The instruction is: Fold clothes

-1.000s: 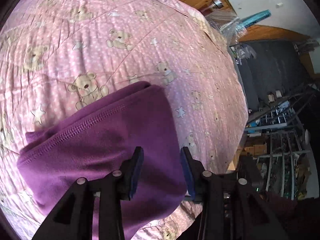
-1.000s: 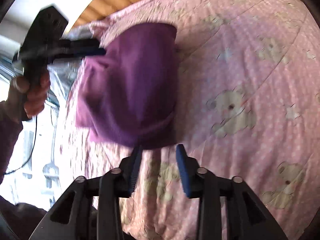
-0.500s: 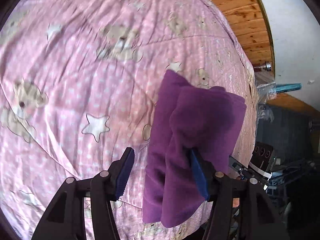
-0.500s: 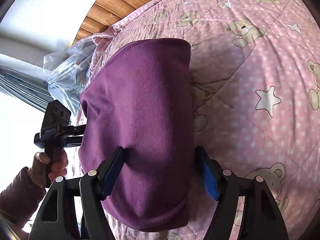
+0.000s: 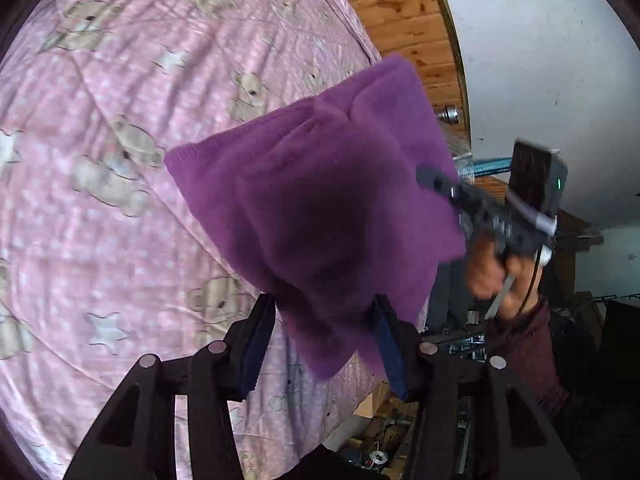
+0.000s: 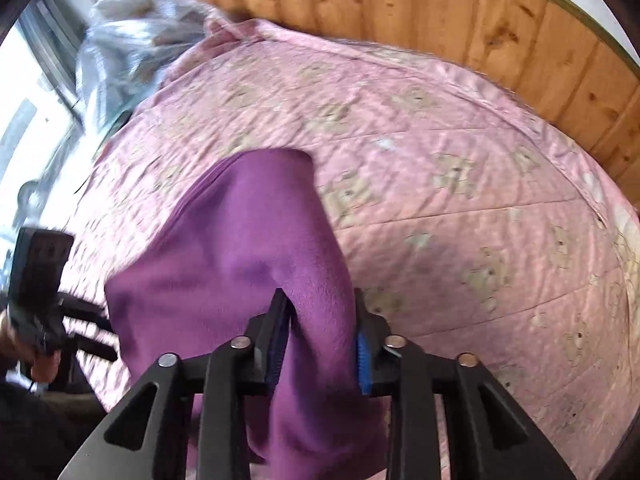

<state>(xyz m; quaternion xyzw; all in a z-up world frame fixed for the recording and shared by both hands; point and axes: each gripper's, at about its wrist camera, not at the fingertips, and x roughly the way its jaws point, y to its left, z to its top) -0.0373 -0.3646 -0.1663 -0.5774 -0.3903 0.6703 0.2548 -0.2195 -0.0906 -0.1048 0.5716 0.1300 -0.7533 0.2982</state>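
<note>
1 folded purple garment [image 5: 320, 216] lifted above pink teddy-bear quilt [image 5: 120, 120], left gripper [image 5: 320, 340] and right gripper [image 6: 320, 332] each clamped on its cloth, 2 jaws apiece.

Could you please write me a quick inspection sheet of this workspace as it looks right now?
Surface: pink quilted bedspread printed with teddy bears and stars, wrinkled, covering the bed.
Job's things: folded purple fleece garment, lifted off the bedspread, held at two ends.
Clutter: crumpled clear plastic bag at the bed's far corner.
Grippers: left gripper has the garment between its fingers; whether it clamps is unclear. Right gripper is closed on a fold of the garment.
Cables: a thin dark cable hangs by the hand holding the right gripper.
Surroundings: wooden plank panelling, white wall, cluttered metal shelving beside the bed.
</note>
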